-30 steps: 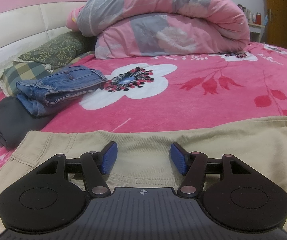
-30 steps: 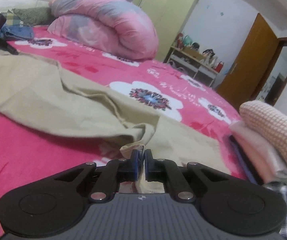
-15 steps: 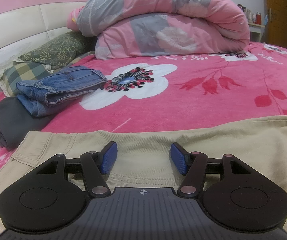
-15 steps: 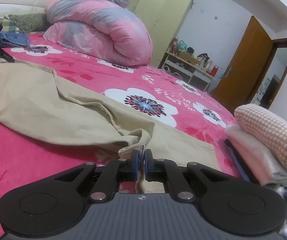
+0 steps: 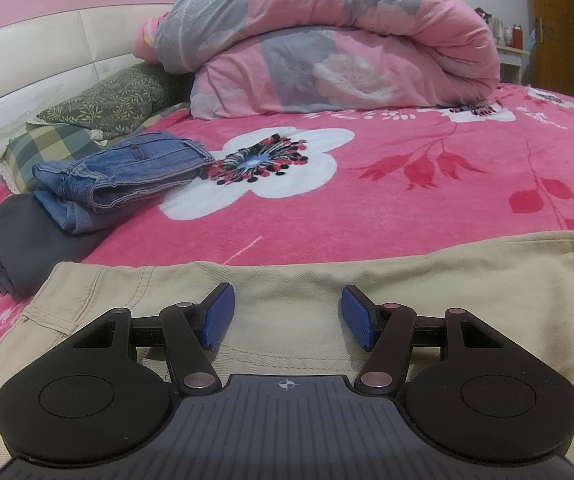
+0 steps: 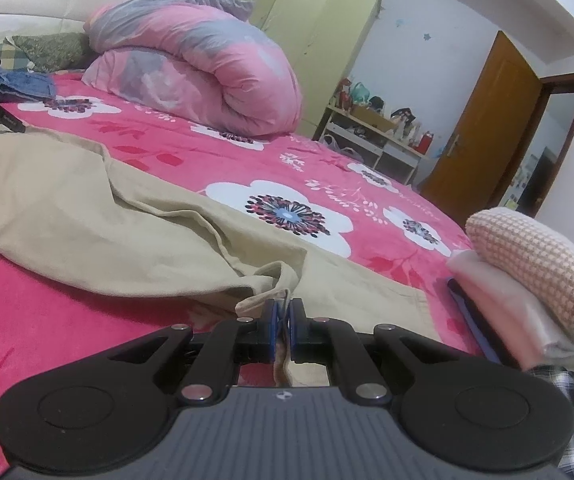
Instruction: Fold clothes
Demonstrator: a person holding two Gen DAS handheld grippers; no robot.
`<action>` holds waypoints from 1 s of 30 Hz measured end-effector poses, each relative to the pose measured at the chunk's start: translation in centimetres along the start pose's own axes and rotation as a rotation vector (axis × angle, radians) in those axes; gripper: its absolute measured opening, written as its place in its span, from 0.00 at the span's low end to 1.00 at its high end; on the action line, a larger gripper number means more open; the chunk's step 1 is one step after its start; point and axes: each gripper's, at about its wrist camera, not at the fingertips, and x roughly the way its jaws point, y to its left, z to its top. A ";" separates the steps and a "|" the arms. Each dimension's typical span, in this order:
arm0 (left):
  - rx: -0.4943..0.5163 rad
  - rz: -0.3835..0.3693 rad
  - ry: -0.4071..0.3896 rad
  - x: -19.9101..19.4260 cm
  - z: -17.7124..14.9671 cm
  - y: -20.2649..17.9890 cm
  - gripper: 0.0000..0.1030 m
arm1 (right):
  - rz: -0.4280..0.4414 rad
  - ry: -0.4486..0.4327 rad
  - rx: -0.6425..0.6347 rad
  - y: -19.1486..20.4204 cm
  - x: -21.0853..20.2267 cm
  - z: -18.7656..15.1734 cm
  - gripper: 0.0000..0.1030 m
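With the khaki trousers [image 6: 87, 216] spread on the pink bed cover [image 5: 407, 200], the right gripper [image 6: 282, 320], nearly closed on their hem, should lift it slowly toward the waistband, where the left gripper [image 5: 287, 316] waits half open and empty.

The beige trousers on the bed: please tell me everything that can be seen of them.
The beige trousers look like cotton twill, with stitched seams and a waistband at the left. They lie spread across the pink floral blanket, unfolded and creased, one leg bunched into folds. The right gripper has its fingers shut on a lifted edge near the hem. The left gripper is open over the waist area, its blue fingers apart above the cloth. The waistband corner meets a folded dark grey garment.
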 end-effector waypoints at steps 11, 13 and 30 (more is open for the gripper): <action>0.006 0.006 -0.001 0.0 0.0 -0.1 0.59 | -0.111 -0.097 0.000 -5.0 0.4 2.7 0.05; 0.006 0.007 -0.002 0.0 0.0 -0.1 0.59 | -0.134 -0.108 0.013 -7.1 1.5 3.7 0.05; 0.009 0.011 -0.003 0.0 0.1 -0.1 0.60 | -0.177 0.066 0.228 -19.3 14.5 3.3 0.04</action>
